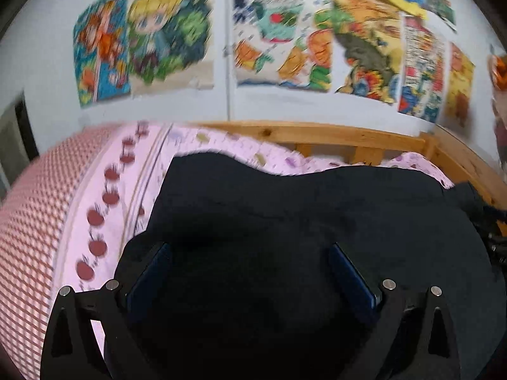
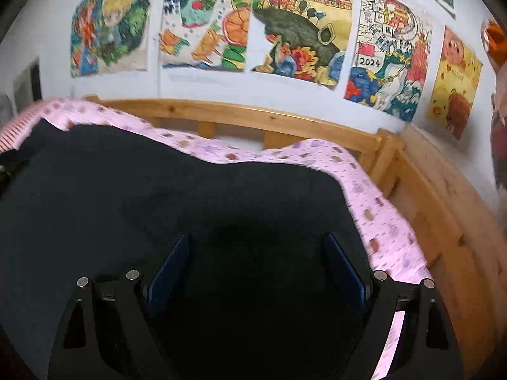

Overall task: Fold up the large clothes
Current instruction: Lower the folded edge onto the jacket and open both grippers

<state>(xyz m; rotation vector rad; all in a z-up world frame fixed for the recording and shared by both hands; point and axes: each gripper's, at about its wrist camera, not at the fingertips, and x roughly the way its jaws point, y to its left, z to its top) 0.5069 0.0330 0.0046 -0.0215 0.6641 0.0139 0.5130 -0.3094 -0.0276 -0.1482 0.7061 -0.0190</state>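
A large black garment (image 1: 285, 205) lies spread flat on a pink patterned bed sheet (image 1: 111, 171). In the left wrist view my left gripper (image 1: 250, 250) hovers over the garment's left part with its blue-padded fingers (image 1: 348, 272) wide apart and nothing between them. The same black garment (image 2: 158, 183) fills the right wrist view, its far edge wavy against the pink sheet (image 2: 380, 215). My right gripper (image 2: 256, 240) stands open over the garment's right part, nothing gripped. The other gripper shows as a dark shape at the right edge (image 1: 484, 221) of the left view.
A wooden bed frame (image 2: 253, 117) runs along the far side and turns down the right (image 2: 443, 221). Behind it a white wall carries several colourful drawings (image 2: 301, 22). A red-checked cushion or bedding (image 1: 28, 221) lies left of the garment.
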